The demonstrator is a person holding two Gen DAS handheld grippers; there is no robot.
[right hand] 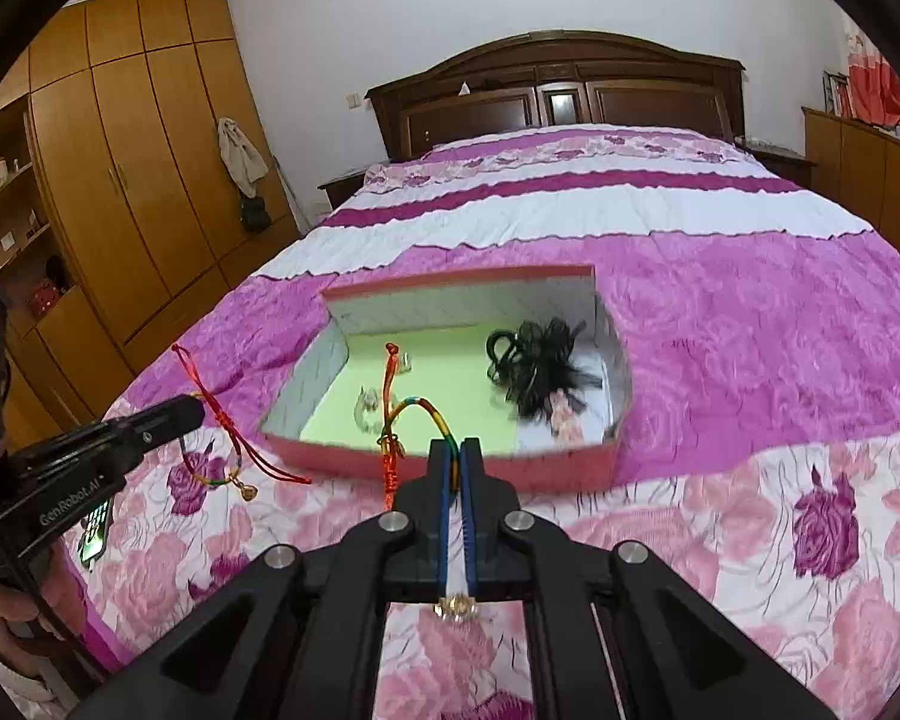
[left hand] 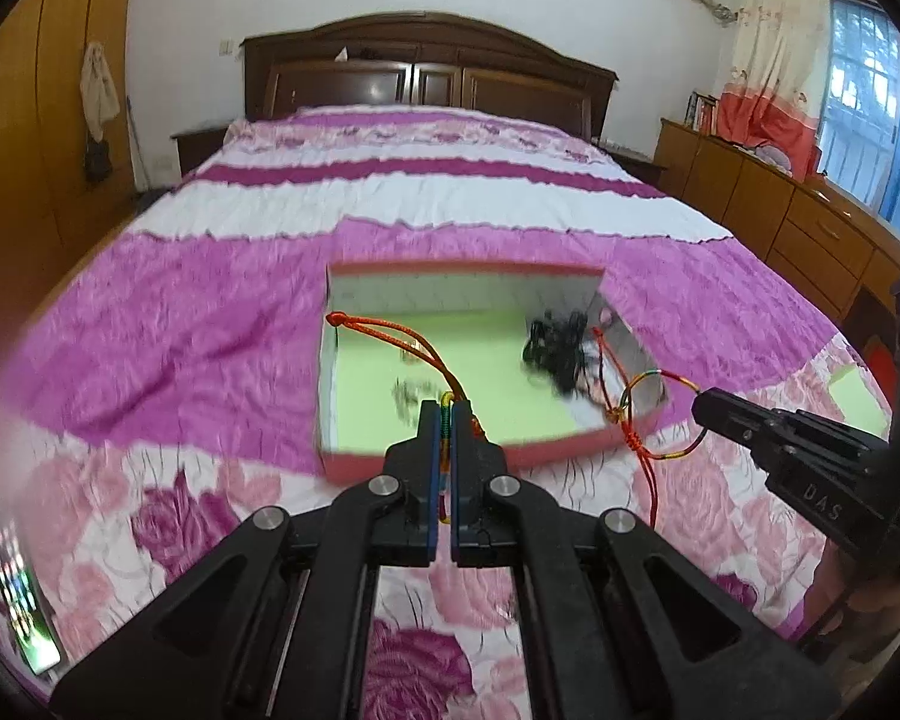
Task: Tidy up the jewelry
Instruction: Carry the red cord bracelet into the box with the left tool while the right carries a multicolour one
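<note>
Jewelry: we see two cord bracelets in the air and some small pieces already in the box (right hand: 450, 468), which lies open on the bed (right hand: 750, 312).
Left gripper (left hand: 447, 411): its jaws are closed tight on a multicoloured cord (left hand: 390, 336); the red end of this cord reaches up over the left wall of the box, and in the right view it hangs below the tip with a small gold charm (right hand: 247, 491).
Right gripper (right hand: 457, 447): it is also pinched shut, on a second cord (right hand: 417, 405) that loops forward above the near wall of the box, with a red knotted tail; a gold charm (right hand: 457, 605) hangs behind the pads.
Already in box: a black tangle (right hand: 534, 372) sits at the right side, a pale pink piece (right hand: 567, 414) is touching it, and two small shiny pieces (right hand: 369, 399) lie on the green floor; they are too blurred for us to name.
Done, in our judgement: a part of the sorting, because several items rest inside.
Left to do: both bracelets are not yet inside; we think each must be lowered into the box and released.
Also on bed: a phone (left hand: 24, 612) near the left corner, outside the box.
</note>
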